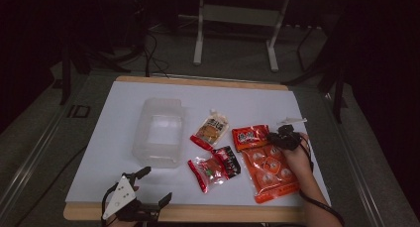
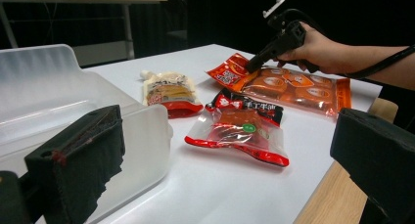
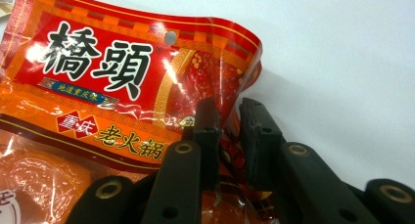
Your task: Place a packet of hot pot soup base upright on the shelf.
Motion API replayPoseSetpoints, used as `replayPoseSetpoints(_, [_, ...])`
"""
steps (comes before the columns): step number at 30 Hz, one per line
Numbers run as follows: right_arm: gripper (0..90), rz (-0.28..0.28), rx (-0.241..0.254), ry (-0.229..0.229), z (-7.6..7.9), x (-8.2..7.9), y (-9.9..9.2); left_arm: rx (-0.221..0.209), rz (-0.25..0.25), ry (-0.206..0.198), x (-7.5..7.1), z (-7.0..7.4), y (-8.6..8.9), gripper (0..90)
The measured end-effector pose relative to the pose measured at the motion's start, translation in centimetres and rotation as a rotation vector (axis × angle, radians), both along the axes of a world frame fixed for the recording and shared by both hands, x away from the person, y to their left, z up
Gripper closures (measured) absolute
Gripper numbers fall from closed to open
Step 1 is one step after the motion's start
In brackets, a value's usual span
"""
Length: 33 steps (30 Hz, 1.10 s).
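Room is dark; the light falls mostly on the table (image 1: 148, 90), whose white top has a pale wood edge showing at the near and far sides. Floor (image 1: 233, 53) is grey, carpet-like, with black cables (image 1: 151, 51) trailing across it behind the table. A second table or bench stands farther back on a light-coloured metal frame (image 1: 237, 16) with two splayed legs. Dark stands or chair legs (image 1: 79, 53) sit at the left. Walls are lost in shadow. A metal strip (image 1: 34, 152) runs along the floor at left.
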State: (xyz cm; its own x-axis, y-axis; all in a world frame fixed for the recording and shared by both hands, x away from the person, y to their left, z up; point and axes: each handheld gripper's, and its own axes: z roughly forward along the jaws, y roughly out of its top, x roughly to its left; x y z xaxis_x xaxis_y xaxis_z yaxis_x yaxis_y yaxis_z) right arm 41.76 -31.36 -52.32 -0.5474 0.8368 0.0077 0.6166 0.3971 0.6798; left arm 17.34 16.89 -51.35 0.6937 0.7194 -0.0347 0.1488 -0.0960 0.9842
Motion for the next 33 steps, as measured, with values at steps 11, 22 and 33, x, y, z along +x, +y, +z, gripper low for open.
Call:
replayPoseSetpoints(11, [86.1, -0.005, 0.001, -0.031, 1.8, -1.1, -1.0, -0.002, 0.003, -0.001, 0.0, 0.0, 0.0, 0.1])
replayPoseSetpoints(22, [88.3, -0.004, 0.090, -0.117, 5.5, -3.8, -2.6, 0.003, -0.001, 0.006, 0.1, 0.0, -0.3, 0.1])
replayPoseSetpoints(33, [88.5, 0.015, 0.141, -0.213, 8.7, -7.0, -3.3, -0.016, -0.018, 0.028, 0.2, 0.4, -1.0, 0.2])
